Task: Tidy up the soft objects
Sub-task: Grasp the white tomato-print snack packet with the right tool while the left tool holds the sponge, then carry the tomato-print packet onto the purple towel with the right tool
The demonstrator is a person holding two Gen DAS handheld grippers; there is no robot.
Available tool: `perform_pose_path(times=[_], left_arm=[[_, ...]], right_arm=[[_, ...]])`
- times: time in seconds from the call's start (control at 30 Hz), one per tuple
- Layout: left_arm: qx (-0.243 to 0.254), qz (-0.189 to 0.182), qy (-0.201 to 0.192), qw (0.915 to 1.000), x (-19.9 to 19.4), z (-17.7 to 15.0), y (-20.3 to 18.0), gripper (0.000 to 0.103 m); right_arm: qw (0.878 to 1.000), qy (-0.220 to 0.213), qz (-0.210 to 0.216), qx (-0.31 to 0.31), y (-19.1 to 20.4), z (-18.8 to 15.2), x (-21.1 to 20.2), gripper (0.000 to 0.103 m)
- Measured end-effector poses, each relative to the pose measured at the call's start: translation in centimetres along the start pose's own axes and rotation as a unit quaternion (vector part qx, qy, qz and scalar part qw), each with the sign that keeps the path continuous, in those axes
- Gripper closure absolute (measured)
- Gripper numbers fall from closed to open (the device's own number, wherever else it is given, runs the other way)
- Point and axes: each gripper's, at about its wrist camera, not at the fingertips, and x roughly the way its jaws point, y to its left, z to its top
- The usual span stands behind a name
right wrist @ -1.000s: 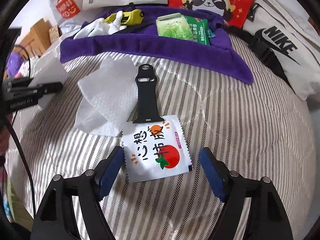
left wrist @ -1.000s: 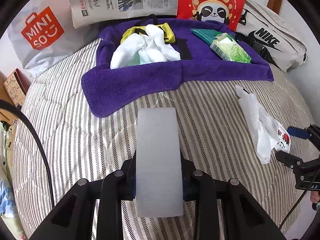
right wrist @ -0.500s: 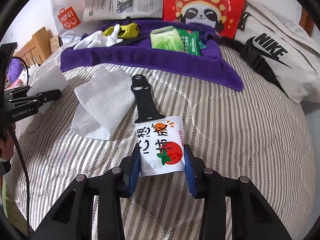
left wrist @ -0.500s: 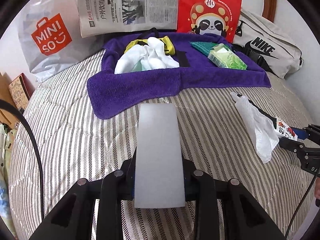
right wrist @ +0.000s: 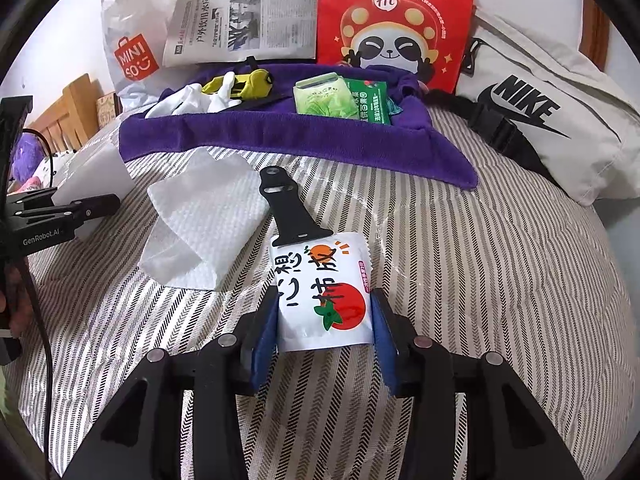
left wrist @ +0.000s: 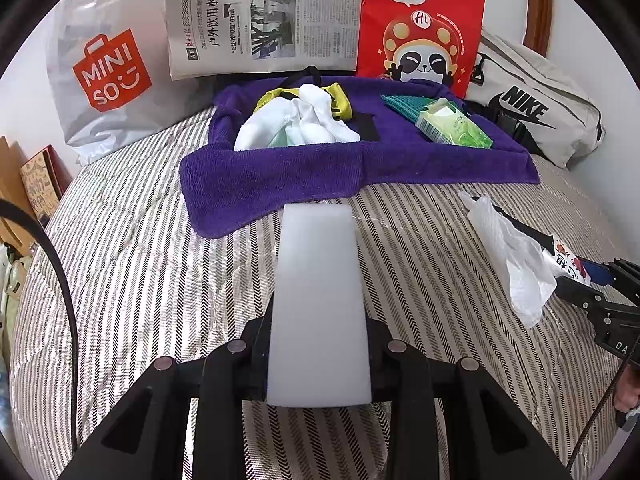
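Bedspread [right wrist: 460,280] lies open (purple towel [right wrist: 280,140] edging its far side).

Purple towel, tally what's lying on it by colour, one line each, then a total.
On the purple towel:
White: 1, the bunched white cloth
Yellow: 1, the yellow item
Light green: 1, the light green pack
Dark green: 1, the dark green packet
Total: 4

MINISO on the white plastic bag [left wrist: 108,76], NIKE on the grey bag [right wrist: 524,104], GenRobot.AI on the left tool [right wrist: 80,206]
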Motion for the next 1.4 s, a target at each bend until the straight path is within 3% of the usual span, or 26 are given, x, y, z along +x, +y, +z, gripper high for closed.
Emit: perform_pose_path(times=[0.13, 0.27, 0.33, 0.67, 0.77, 0.9, 1.1, 1.4], left_arm=[[0.000, -0.002, 0.000, 1.0000, 0.0, 0.0, 0.0, 0.072], [0.013, -0.015, 0.002, 0.9998, 0.1, -0.1, -0.5, 0.056], [0.023, -0.010, 0.004, 0.9997, 0.2, -0.1, -1.0, 0.055], [0.011, -0.025, 0.002, 0.9996, -0.1, -0.1, -0.6, 0.057], [-0.001, -0.012, -0.001, 0.9999, -0.2, -0.1, -0.3, 0.076], [-0.023, -0.018, -0.005, 0.9996, -0.3, -0.2, 0.6, 0.076], [-0.002, 0.001, 0.013, 0.9999, -0.5, 0.0, 0.5, 0.076], [-0.068, -0.027, 0.020, 0.9971, -2.0, 1.7, 3.1, 0.076]], right_arm=[[1.000, 0.000, 0.000, 0.000, 0.0, 0.0, 0.1, 0.059], [1.000, 0.000, 0.000, -0.001, 0.0, 0.0, 0.1, 0.059], [1.000, 0.000, 0.000, -0.002, 0.0, -0.1, 0.0, 0.059], [1.000, 0.000, 0.004, 0.001, -0.1, -0.1, 0.0, 0.058], [1.000, -0.001, 0.003, 0.001, 0.0, -0.1, 0.0, 0.059], [1.000, -0.001, 0.003, 0.005, 0.0, -0.1, -0.1, 0.063], [1.000, 0.010, 0.010, 0.003, -0.7, -0.4, -1.4, 0.064], [0.999, -0.006, 0.027, 0.035, -2.8, 1.3, -4.8, 0.064]])
